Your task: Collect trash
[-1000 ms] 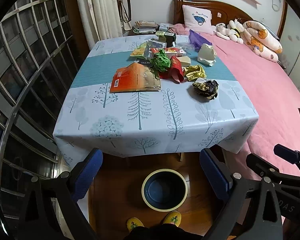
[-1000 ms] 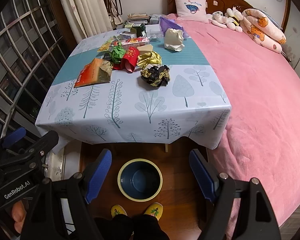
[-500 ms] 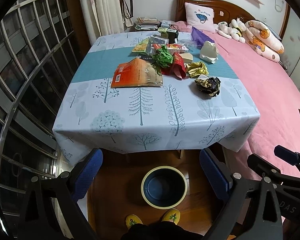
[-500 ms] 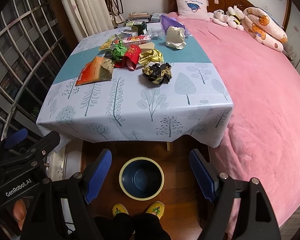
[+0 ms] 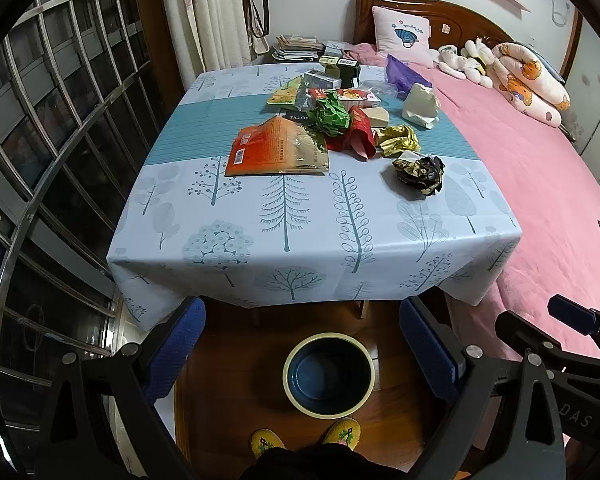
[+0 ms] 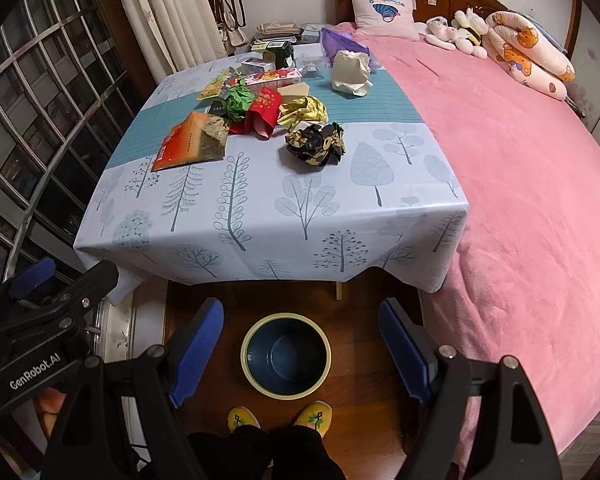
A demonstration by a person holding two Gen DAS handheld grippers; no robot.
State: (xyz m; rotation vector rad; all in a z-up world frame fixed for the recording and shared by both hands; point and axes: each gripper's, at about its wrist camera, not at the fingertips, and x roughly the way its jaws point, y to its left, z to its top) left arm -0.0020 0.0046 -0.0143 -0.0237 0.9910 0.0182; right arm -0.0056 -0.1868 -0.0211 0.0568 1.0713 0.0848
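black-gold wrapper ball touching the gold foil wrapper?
Apart. Right wrist view shows a strip of tablecloth between the black-gold wrapper ball and the gold foil wrapper.

small boxes [image 5: 332,70] illegible, perhaps cartons, table [image 5: 284,216] legs hidden

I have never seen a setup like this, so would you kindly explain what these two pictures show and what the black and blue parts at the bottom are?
There is no robot here: a person, whose yellow slippers show at the bottom, holds a hand-held claw in each hand. Each claw carries a wide-angle camera looking forward along its two blue-padded fingers.

One picture is from the left claw, the other from the right claw. Both are open and hold nothing. Each also appears at the edge of the other's picture.

Ahead is a table with a tree-print cloth, beside a pink bed. On it lies trash: an orange packet, a crumpled black-and-gold wrapper, gold foil, green and red wrappers, and small boxes. An empty bin stands on the floor below.
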